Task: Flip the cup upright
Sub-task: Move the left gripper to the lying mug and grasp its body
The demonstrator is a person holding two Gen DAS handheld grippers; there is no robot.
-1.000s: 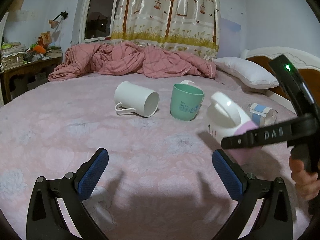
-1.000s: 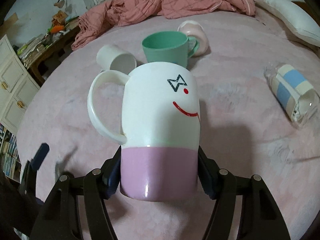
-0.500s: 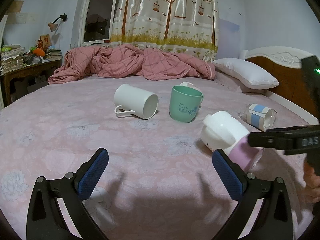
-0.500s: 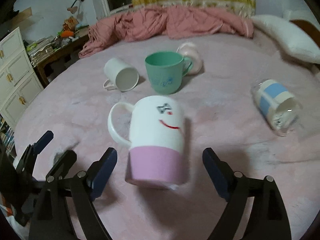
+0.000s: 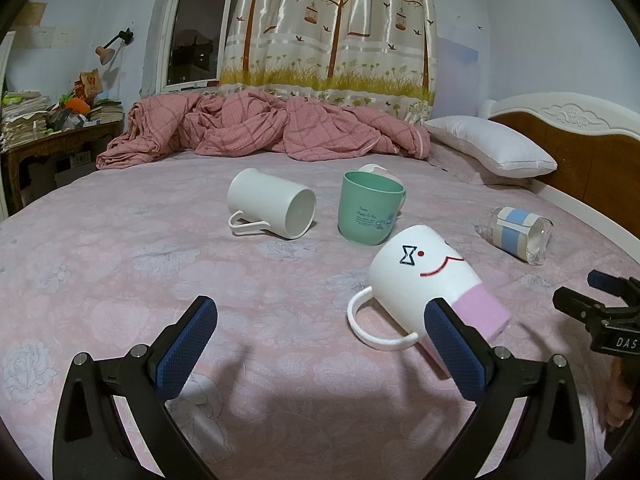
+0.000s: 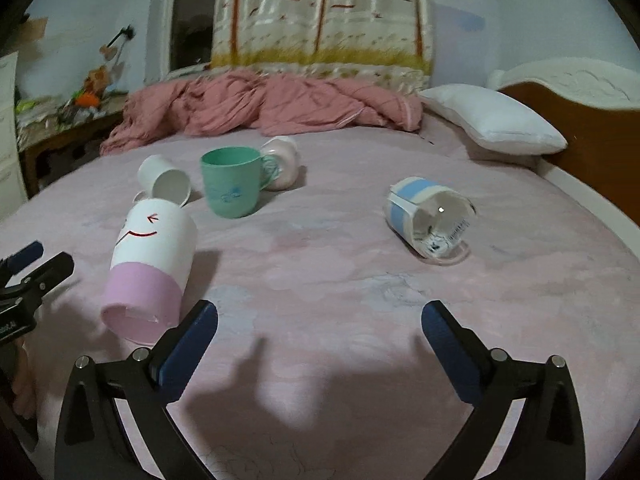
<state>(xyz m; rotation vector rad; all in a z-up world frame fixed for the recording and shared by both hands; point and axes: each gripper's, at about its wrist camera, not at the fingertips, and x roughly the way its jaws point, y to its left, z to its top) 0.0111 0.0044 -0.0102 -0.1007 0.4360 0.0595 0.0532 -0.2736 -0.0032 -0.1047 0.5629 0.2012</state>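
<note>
A white and pink mug with a smiley face lies on its side on the pink bed, handle toward me in the left wrist view; it also shows in the right wrist view, mouth toward the camera. My left gripper is open and empty, its right finger just in front of the mug. My right gripper is open and empty, to the right of the mug. A plain white mug and a clear cup with a blue band also lie on their sides. A green cup stands upright.
A small pink cup lies behind the green cup. A rumpled pink quilt and a white pillow are at the back. A wooden headboard runs along the right. A cluttered desk stands at the left.
My right gripper opened and let go of the smiley mug, which dropped onto the bed on its side. The right gripper then pulled back and swung to the right.
</note>
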